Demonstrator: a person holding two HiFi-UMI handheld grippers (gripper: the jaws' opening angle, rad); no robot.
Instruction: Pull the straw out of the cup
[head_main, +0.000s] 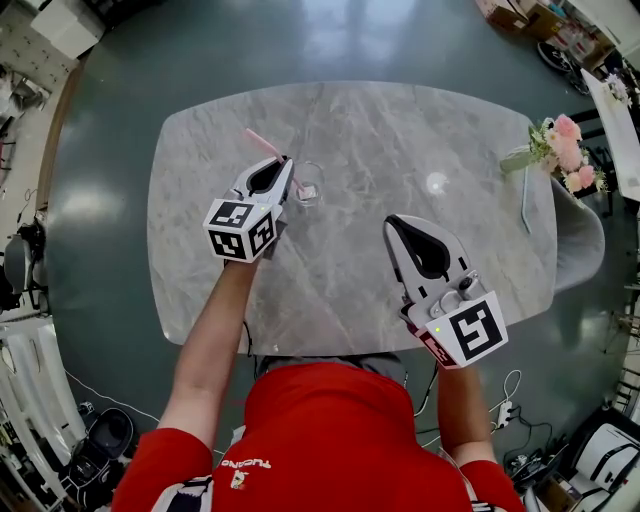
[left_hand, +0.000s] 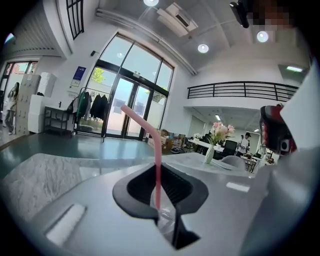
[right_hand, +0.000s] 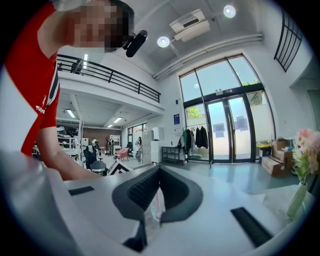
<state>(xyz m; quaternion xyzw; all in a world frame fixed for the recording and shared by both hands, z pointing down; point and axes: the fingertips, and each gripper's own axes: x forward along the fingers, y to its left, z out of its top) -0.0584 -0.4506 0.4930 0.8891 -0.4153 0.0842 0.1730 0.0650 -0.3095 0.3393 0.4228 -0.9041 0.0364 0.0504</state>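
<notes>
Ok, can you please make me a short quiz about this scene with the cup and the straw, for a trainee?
1. True or false: the straw is fully out of the cup.
2. What stands between the jaws of the left tool? A. the straw B. a flower C. nothing
3. What stands at the far right end of the table?

Key
1. False: its lower end is in the cup.
2. A
3. A vase of pink flowers.
</notes>
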